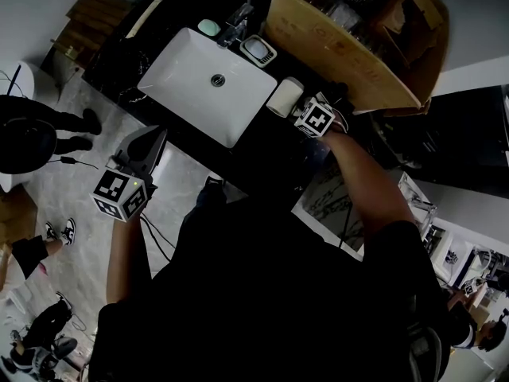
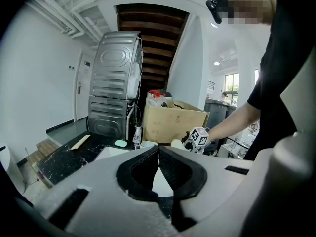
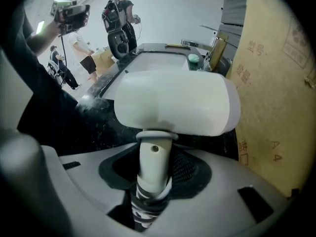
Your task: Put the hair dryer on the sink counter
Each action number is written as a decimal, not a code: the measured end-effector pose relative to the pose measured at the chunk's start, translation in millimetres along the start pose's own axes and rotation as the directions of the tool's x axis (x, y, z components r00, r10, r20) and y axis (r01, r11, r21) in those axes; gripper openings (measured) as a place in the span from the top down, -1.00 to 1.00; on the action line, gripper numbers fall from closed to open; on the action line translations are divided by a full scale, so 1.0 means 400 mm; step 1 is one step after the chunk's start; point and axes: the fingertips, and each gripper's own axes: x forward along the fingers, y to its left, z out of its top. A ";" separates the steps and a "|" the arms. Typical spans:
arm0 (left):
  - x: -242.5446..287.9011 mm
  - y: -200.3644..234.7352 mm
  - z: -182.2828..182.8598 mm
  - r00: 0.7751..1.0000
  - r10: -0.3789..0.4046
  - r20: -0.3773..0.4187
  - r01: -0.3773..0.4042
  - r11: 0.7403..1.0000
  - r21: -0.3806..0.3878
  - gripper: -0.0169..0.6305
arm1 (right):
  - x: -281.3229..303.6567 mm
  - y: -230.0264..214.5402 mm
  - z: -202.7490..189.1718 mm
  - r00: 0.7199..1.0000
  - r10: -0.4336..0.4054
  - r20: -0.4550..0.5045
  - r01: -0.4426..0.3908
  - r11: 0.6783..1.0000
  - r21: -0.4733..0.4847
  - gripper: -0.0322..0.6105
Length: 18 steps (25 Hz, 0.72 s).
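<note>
**Hair dryer [image 3: 173, 100] gripped by its handle over the sink counter [image 1: 262, 153], just right of the basin [image 1: 171, 86].**
The right gripper [image 3: 154, 174] clamps the handle with the body lying level between the basin and the cardboard box [image 1: 334, 54], likely for a flat set-down. The left gripper [image 2: 159, 157], jaws together and empty, hangs off the counter's front edge, out of the way.
</note>
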 end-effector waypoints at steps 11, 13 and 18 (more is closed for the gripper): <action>-0.008 0.001 -0.001 1.000 0.005 0.005 -0.005 1.000 -0.011 0.90 | 0.003 -0.033 -0.023 0.998 -0.056 0.021 0.055 0.998 0.043 0.37; -0.007 0.001 -0.003 1.000 0.004 0.004 -0.004 1.000 -0.010 0.90 | -0.004 -0.038 -0.020 0.998 -0.063 0.031 0.061 0.997 0.043 0.39; 0.001 -0.008 -0.008 1.000 -0.006 0.000 0.006 1.000 -0.010 0.90 | -0.018 -0.036 -0.020 0.996 -0.070 0.047 0.068 0.996 0.053 0.44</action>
